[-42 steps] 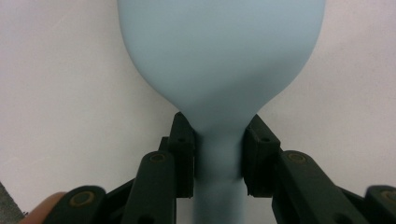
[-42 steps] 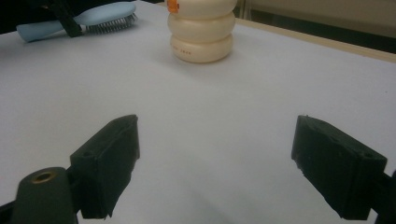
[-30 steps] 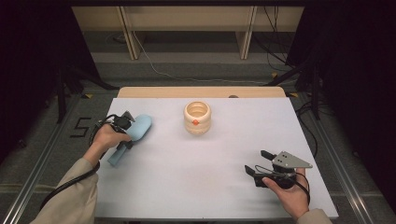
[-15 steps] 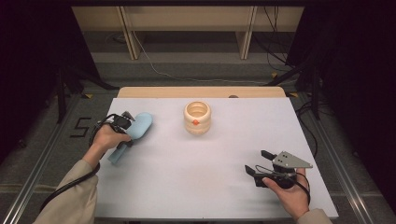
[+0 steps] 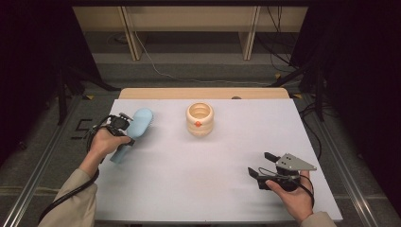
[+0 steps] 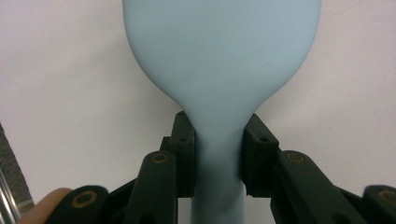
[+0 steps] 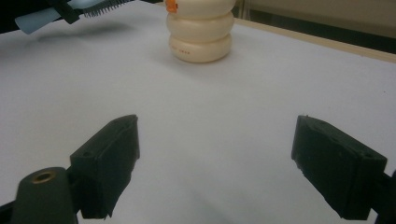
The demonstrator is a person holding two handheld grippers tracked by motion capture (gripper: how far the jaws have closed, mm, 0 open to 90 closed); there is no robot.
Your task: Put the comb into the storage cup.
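Left gripper (image 5: 124,126) is clamped on the neck of a light-blue hairbrush (image 5: 137,125), both pads squeezing where handle meets head (image 6: 219,154), probably because that's the narrowest, firmest spot to grab. The brush is at the left side of the white table (image 5: 198,189), head angled toward the far edge, bristles facing down and lifted off the surface as seen from the right gripper view (image 7: 100,7). Right of it, near the table's far middle, stands a cream ribbed pot (image 5: 199,119), open top up, likely the brush's destination. Right gripper (image 5: 260,165) sits near the right front, jaws wide apart, nothing between them, apparently just waiting.
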